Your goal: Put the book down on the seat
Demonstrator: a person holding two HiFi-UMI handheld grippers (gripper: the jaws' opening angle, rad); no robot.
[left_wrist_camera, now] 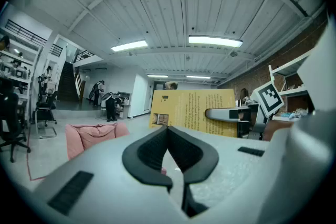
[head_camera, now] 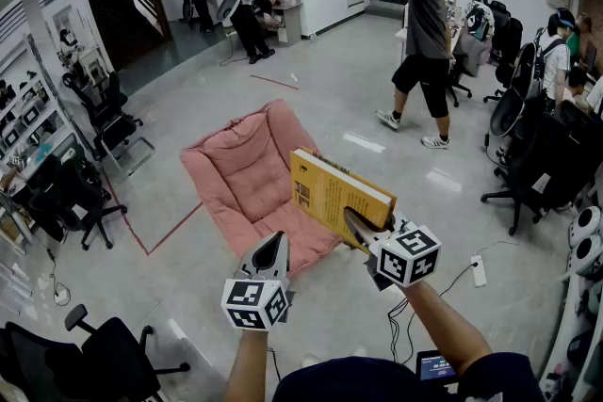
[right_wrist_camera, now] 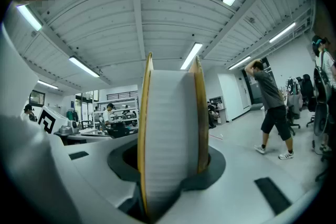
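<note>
A thick yellow book (head_camera: 332, 193) is held upright on its edge in the air, above the right part of the pink cushioned seat (head_camera: 247, 176) on the floor. My right gripper (head_camera: 363, 231) is shut on the book; in the right gripper view its white page block (right_wrist_camera: 168, 139) fills the space between the jaws. The book's yellow cover (left_wrist_camera: 191, 110) also shows in the left gripper view, with the right gripper's finger across it. My left gripper (head_camera: 273, 251) hangs to the left of the book, over the seat's near edge, its jaws closed together with nothing in them (left_wrist_camera: 170, 134).
A person (head_camera: 426, 33) stands on the grey floor beyond the seat. Office chairs (head_camera: 94, 193) stand at the left and desks with seated people (head_camera: 556, 61) at the right. A cable and power strip (head_camera: 477, 270) lie on the floor at the right. Red tape (head_camera: 170, 231) marks the floor.
</note>
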